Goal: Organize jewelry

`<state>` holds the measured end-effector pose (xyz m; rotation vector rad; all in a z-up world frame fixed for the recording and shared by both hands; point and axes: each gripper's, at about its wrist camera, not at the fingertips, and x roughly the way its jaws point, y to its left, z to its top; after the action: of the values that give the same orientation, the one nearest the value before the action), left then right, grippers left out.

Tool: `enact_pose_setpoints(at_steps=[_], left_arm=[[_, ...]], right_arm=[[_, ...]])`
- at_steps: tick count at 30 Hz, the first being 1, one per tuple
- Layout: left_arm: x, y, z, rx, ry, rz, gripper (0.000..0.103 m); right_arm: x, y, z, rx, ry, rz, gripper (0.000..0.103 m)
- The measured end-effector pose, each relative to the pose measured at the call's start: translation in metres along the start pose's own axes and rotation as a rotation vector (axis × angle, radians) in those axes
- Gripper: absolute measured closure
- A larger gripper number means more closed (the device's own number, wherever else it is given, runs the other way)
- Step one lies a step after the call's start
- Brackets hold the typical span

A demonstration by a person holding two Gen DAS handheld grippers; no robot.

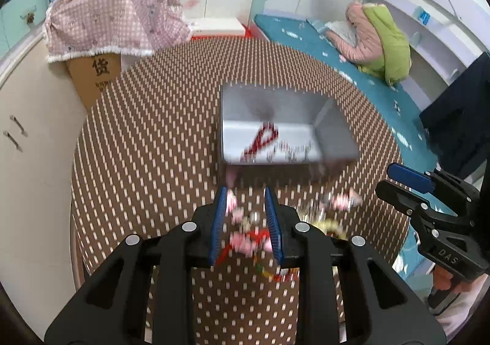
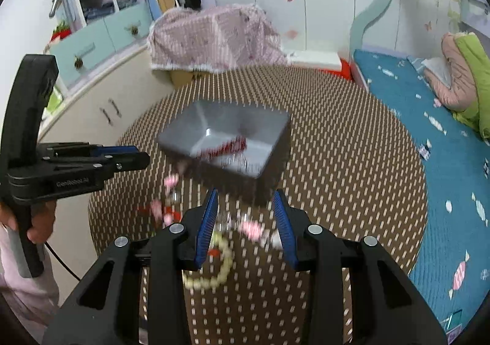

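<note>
Brown dotted cloth covers the round table (image 1: 153,136), where a grey box (image 1: 275,118) already holds a red string piece (image 1: 263,138) and some silvery bits. Just in front of it, a pink bead strand (image 1: 245,241), a pale bead bracelet (image 2: 214,271) and other blurred pieces are still loose. Both the left gripper (image 1: 245,222) and right gripper (image 2: 248,222) hover partly open over these, pinching nothing, so most sorting seems left.

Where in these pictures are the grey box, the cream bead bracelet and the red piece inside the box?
grey box (image 2: 277,146): right wrist view, its right outer wall.
cream bead bracelet (image 2: 225,265): right wrist view, right side of the loop.
red piece (image 1: 263,138): left wrist view, its looped middle.
</note>
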<state>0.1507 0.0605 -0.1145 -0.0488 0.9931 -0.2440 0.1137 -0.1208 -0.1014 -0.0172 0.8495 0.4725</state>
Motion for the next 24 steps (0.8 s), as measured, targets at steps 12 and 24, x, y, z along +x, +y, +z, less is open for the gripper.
enact_pose_setpoints(at_steps=[12,24], left_arm=[[0.037,-0.012,-0.056,-0.010,0.163,-0.060,0.076],[0.044,-0.012,-0.056,-0.001,0.169,-0.011,0.100]], right_arm=[[0.039,0.018,-0.040,-0.030,0.139,-0.027,0.073],[0.045,0.016,-0.045,-0.060,0.130,-0.094,0.093]])
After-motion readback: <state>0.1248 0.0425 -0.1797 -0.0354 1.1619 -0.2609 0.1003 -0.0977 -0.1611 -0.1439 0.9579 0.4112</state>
